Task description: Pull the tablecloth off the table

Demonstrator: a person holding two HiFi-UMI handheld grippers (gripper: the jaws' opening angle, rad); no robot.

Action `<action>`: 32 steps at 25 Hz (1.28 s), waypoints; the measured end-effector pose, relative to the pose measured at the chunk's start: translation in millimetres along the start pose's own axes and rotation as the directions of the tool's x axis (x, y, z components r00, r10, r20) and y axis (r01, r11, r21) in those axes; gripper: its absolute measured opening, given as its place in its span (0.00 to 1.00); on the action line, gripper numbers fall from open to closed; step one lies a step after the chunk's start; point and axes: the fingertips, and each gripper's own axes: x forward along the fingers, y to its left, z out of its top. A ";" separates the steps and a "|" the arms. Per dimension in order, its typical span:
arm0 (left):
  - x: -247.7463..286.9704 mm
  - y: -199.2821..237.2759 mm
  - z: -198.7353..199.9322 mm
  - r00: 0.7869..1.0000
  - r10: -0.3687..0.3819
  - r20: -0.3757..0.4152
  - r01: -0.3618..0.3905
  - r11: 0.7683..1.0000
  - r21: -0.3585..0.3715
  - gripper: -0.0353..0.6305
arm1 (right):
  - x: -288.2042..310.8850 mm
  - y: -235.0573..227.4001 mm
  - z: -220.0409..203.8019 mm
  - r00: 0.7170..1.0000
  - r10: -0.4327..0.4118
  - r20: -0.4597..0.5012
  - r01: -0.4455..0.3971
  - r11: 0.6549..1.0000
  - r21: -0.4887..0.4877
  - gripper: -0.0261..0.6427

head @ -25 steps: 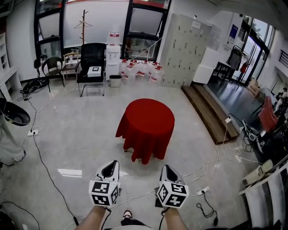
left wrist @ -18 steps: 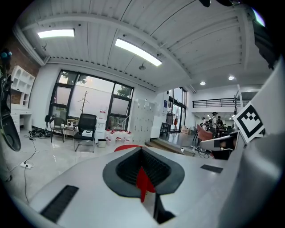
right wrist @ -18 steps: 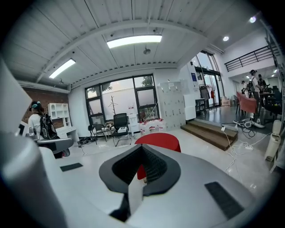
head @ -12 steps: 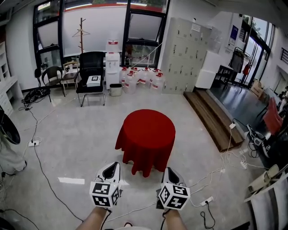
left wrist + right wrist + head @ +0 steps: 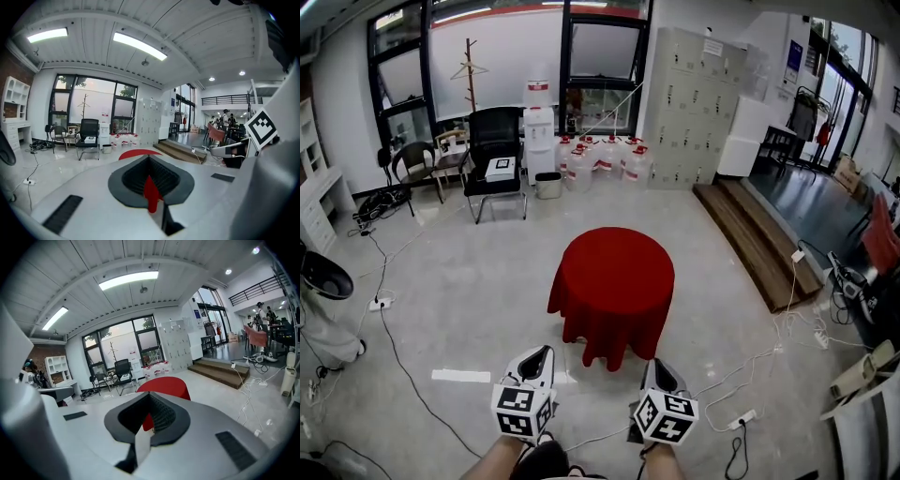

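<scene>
A round table draped in a red tablecloth [image 5: 612, 291] stands on the floor ahead of me; the cloth hangs in folds nearly to the floor. My left gripper [image 5: 538, 357] and right gripper [image 5: 657, 369] are held side by side low in the head view, short of the table, both shut and empty. The red tablecloth [image 5: 138, 153] shows just over the closed jaws in the left gripper view. It also sits beyond the closed jaws as the tablecloth [image 5: 165, 386] in the right gripper view.
Cables [image 5: 394, 352] trail over the floor at left, and more cables [image 5: 750, 370] with a power strip lie at right. A wooden step platform [image 5: 759, 239] runs along the right. A black chair [image 5: 495, 159] and water jugs [image 5: 600, 155] stand at the back wall.
The table has drawn nearer and sits lower in the head view. Both grippers stay shut, side by side, and have come closer to the cloth's hanging edge.
</scene>
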 end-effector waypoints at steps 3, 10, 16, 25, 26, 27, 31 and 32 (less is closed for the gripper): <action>8.8 -2.2 0.3 1.000 -0.017 -0.013 0.017 1.000 0.010 0.08 | 1.4 -9.5 -3.0 1.000 -0.026 -0.011 0.026 1.000 0.014 0.08; 52.4 0.5 19.2 0.997 -0.078 0.029 0.077 0.997 0.021 0.08 | 14.5 -35.1 14.0 0.993 -0.114 0.027 0.113 0.993 0.032 0.08; 94.6 20.5 43.6 0.990 -0.127 0.060 0.126 0.992 0.031 0.08 | 50.3 -21.9 39.2 0.990 -0.133 0.048 0.132 0.991 0.013 0.08; 169.9 75.9 68.5 0.984 -0.171 0.051 0.169 0.985 0.043 0.08 | 131.5 12.3 65.3 0.987 -0.150 0.049 0.150 0.989 0.007 0.08; 178.6 80.9 71.8 0.982 -0.179 0.052 0.177 0.983 0.045 0.08 | 139.6 14.7 69.6 0.986 -0.157 0.053 0.157 0.988 0.006 0.08; 187.3 85.5 74.4 0.981 -0.188 0.053 0.186 0.981 0.046 0.08 | 147.6 16.6 73.5 0.985 -0.164 0.058 0.164 0.986 0.007 0.08; 219.0 101.2 83.1 0.973 -0.224 0.051 0.222 0.974 0.044 0.08 | 177.4 26.6 86.2 0.980 -0.185 0.068 0.185 0.983 0.007 0.08; 225.6 104.2 85.3 0.971 -0.233 0.049 0.231 0.972 0.042 0.08 | 182.9 29.3 88.6 0.979 -0.190 0.067 0.191 0.982 0.005 0.08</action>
